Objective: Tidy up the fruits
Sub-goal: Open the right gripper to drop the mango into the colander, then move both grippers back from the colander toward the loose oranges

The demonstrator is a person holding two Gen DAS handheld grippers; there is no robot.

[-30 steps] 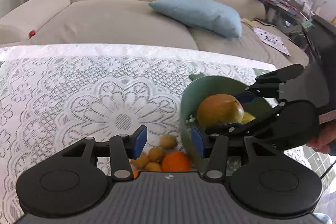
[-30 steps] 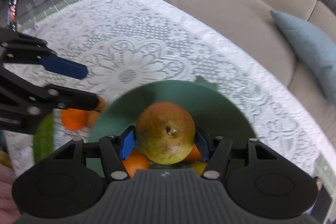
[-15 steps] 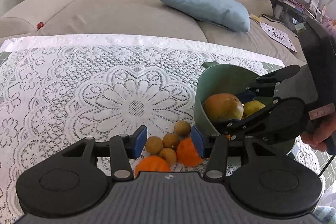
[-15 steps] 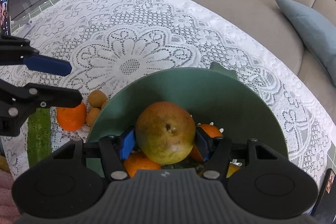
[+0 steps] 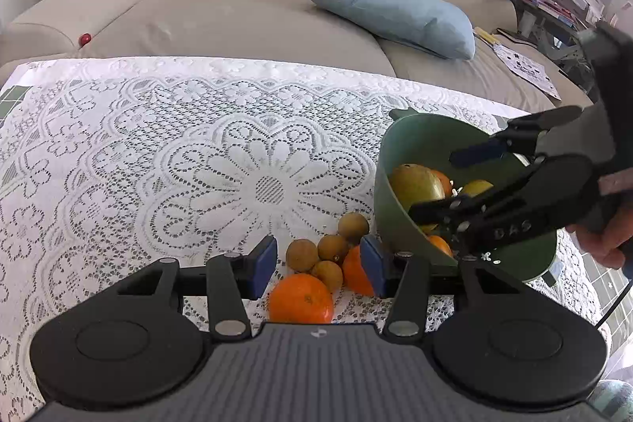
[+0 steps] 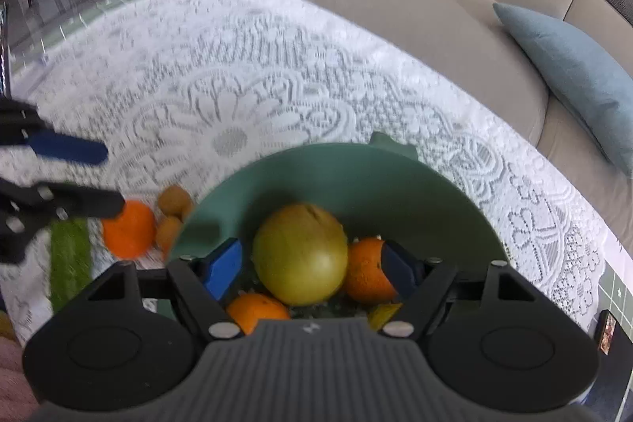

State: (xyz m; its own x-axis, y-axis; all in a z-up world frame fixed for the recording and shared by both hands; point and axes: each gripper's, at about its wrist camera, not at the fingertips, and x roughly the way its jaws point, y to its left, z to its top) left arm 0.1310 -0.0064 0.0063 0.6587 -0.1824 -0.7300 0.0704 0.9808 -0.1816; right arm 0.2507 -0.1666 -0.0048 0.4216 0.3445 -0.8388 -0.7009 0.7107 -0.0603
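Yellow-green pear [image 6: 300,256] lying in green bowl [image 6: 356,169], lower centre of right wrist frame, between the blue pads of right gripper [image 6: 312,263]. Jaws just widened; clear gap at left pad, right pad against an orange [image 6: 366,269], pear no longer clamped. Second orange [image 6: 257,307] at bottom of bowl, close under gripper body.

Left wrist frame, bottom centre: left gripper [image 5: 318,263] partly open, nothing held. Loose orange [image 5: 300,297] just below and between its pads; another orange [image 5: 354,271] partly behind right pad; four small brown round fruits [image 5: 302,255] clustered just beyond on white lace tablecloth [image 5: 158,165].

Noted in left view only: bowl seen side-on at right of frame, pear [image 5: 415,182] high against near wall, right gripper [image 5: 447,184] reaching in from right edge, hand [image 5: 601,244] on its handle. Noted in right view only: pear's smooth skin with faint crease at top; green strip [image 6: 69,260] at lower left; left gripper [image 6: 112,176] at left edge, blurred.

Beige sofa [image 5: 237,6] and blue cushion [image 5: 395,14] across upper frame.
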